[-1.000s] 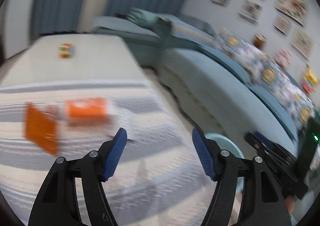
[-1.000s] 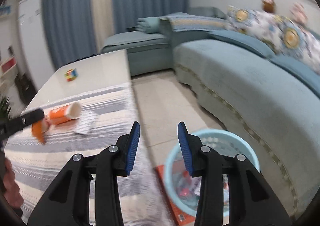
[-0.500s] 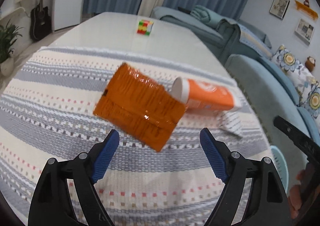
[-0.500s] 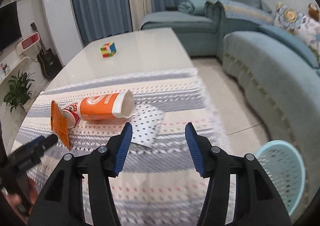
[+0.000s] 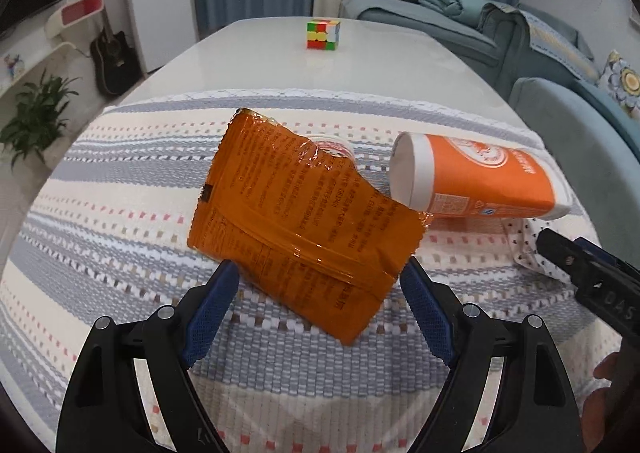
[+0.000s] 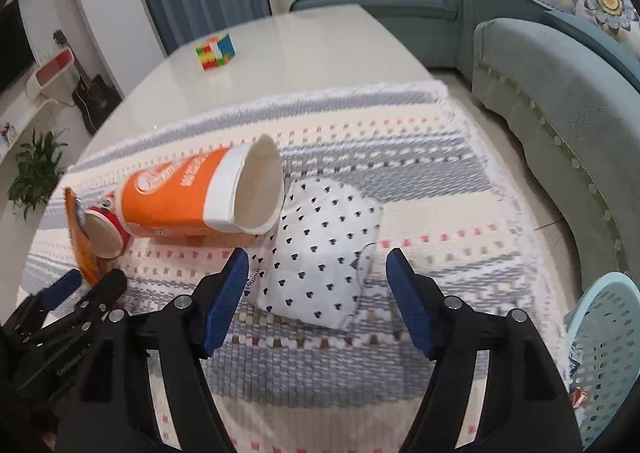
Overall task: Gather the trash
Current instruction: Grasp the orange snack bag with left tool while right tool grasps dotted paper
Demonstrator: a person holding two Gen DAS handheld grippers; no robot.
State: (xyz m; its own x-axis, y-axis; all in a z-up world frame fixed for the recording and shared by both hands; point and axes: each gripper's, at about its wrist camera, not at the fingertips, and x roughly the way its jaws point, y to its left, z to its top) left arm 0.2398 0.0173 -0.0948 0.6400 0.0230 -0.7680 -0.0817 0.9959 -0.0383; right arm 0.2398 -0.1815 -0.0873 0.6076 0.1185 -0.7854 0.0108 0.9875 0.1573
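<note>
Striped woven cloth covers the near end of the white surface. Left gripper is spread wide, low and level, the crinkled orange foil snack packet at its 12 o'clock. Right gripper, equally spread, frames the white heart-printed paper wrapper. Beyond lie the tipped orange paper cup and, at 4 o'clock, the pale-blue plastic basket. Judged step: approaching pickup; next, advance and close.

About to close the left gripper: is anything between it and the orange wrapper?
Nothing visible. The left gripper is open, and the wrapper's lower end already lies between its fingers. The cup lies off to the right.
</note>
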